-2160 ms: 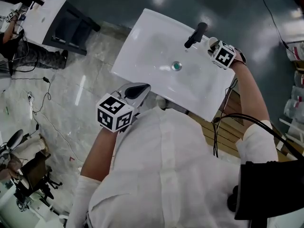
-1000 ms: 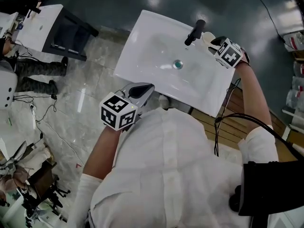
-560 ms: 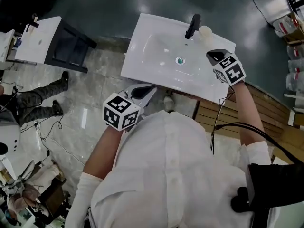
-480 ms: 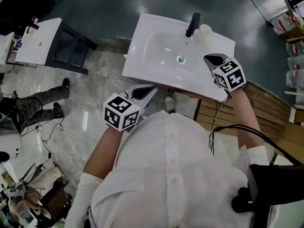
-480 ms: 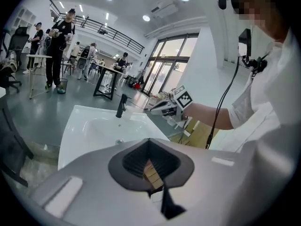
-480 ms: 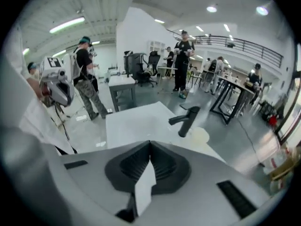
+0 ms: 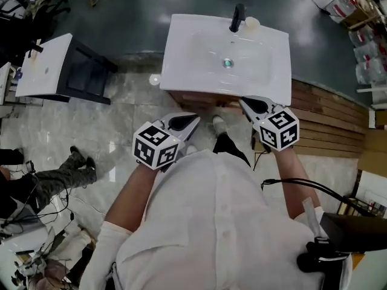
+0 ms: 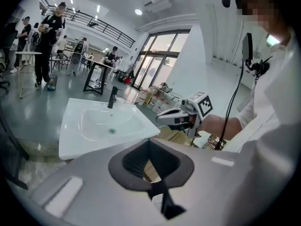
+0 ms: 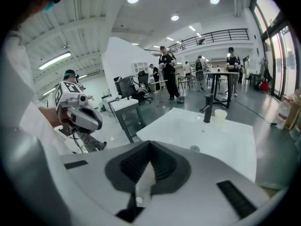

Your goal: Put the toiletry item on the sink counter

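The toiletry item [image 7: 251, 23], a small cream cup-shaped piece, stands upright on the white sink counter [image 7: 181, 71] just right of the black faucet [image 7: 237, 18]. The right gripper view shows the same item [image 9: 219, 116] beside the faucet [image 9: 207, 112]. Both grippers hang in front of the sink's near edge, well clear of the item. My left gripper [image 7: 195, 118] is shut and holds nothing. My right gripper [image 7: 243, 101] is shut too, with nothing between its fingers. Each gripper also appears in the other's view: the right gripper [image 8: 162, 118] and the left gripper [image 9: 96, 124].
A second white sink on a dark stand [image 7: 42, 65] is at the left. A wooden slat platform [image 7: 326, 119] lies right of the sink, with shelves of packages [image 7: 363, 47] beyond. A person's legs [image 7: 54, 174] and cables are on the floor at the left.
My right gripper let go of the item beside the faucet and drew back to the sink's near edge. The head view pulled back from the sink. The left gripper barely moved.
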The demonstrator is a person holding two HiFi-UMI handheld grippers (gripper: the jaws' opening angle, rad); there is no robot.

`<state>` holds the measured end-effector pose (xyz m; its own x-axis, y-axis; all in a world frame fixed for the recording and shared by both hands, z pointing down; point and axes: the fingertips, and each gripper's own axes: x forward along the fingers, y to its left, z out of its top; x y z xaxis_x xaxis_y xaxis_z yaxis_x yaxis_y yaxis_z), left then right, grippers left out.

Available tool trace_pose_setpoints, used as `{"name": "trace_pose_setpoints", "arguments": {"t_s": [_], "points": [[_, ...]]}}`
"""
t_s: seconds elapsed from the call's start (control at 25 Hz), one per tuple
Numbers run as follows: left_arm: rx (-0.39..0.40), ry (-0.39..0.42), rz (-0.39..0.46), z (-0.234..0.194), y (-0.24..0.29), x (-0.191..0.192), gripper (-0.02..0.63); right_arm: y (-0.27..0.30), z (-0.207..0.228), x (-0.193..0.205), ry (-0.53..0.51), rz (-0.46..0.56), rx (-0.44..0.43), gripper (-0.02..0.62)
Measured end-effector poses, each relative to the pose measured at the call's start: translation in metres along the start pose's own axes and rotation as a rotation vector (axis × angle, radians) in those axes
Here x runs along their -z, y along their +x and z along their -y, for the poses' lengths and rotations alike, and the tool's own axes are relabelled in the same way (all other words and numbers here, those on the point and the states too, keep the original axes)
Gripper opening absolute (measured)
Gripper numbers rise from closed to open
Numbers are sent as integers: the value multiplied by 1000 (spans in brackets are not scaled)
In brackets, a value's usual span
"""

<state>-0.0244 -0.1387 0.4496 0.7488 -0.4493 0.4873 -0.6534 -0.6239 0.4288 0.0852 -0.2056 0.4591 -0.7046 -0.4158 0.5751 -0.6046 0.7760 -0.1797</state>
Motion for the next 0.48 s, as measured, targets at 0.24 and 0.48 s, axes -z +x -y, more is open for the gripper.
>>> {"name": "trace_pose_setpoints", "arguments": {"t_s": [0.24, 0.48], "points": [[49, 9, -10, 23, -15, 25, 5, -24, -56, 30, 54, 45, 42, 5], [69, 15, -48, 33, -23, 48, 5, -34, -84, 47, 118, 60, 42, 5]]}}
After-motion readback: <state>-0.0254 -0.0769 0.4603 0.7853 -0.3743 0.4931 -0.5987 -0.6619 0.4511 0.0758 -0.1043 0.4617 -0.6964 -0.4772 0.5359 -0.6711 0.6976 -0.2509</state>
